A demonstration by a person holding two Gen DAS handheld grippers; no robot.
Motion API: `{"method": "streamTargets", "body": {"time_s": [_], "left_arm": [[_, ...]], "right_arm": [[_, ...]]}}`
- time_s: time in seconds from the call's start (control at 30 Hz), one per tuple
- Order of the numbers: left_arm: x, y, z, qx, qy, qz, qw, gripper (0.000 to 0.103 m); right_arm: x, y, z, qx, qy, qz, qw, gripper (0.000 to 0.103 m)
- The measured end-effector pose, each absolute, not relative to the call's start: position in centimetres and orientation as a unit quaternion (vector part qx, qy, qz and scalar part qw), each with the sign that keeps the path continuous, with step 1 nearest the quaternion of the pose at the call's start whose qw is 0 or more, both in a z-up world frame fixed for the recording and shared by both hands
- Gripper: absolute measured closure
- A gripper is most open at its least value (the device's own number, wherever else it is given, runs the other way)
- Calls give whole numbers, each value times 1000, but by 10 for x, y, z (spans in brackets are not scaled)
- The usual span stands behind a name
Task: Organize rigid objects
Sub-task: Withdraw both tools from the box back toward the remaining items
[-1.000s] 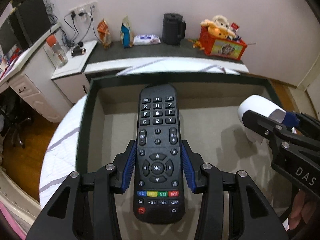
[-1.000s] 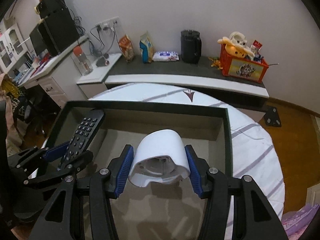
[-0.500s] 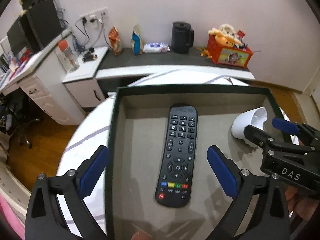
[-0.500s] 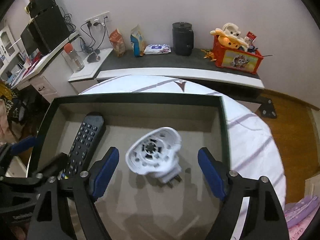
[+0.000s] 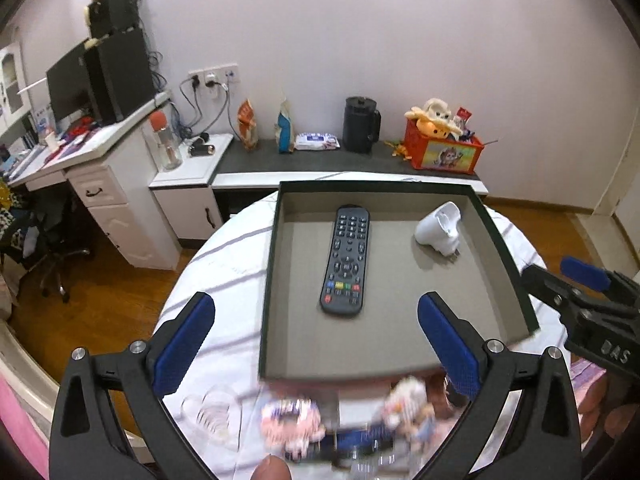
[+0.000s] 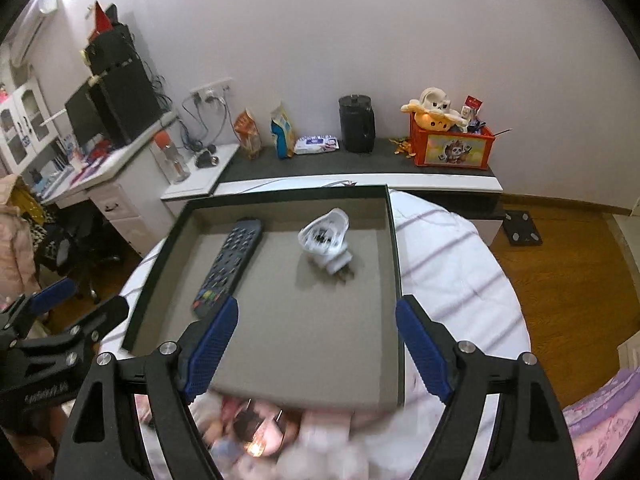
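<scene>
Inside tray (image 5: 504, 248): remote (image 5: 346, 261), white plug (image 5: 439, 229).

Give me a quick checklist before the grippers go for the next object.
1. Remote lying flat in the tray: ok.
2. White plug adapter in the tray, apart from the remote: ok.
3. Left gripper open, jaws just opened, nothing between them: ok.
4. Right gripper open and empty, jaws just opened: ok.
5. Next object among the blurred items near the tray's front: cannot tell.
</scene>
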State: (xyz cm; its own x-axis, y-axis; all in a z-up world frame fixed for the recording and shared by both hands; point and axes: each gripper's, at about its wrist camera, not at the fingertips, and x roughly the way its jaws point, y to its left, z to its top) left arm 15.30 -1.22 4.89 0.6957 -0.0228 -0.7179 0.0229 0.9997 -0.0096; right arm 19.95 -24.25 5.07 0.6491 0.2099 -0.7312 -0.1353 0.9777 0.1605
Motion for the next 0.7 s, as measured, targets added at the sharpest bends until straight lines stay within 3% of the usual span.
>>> {"method": "streamTargets", "body": {"time_s": [0.7], "left_arm": [[-5,-17,66,-4,344,9,939,1]], "right_arm": [[20,-249,73,30,343,90,934,20]]}}
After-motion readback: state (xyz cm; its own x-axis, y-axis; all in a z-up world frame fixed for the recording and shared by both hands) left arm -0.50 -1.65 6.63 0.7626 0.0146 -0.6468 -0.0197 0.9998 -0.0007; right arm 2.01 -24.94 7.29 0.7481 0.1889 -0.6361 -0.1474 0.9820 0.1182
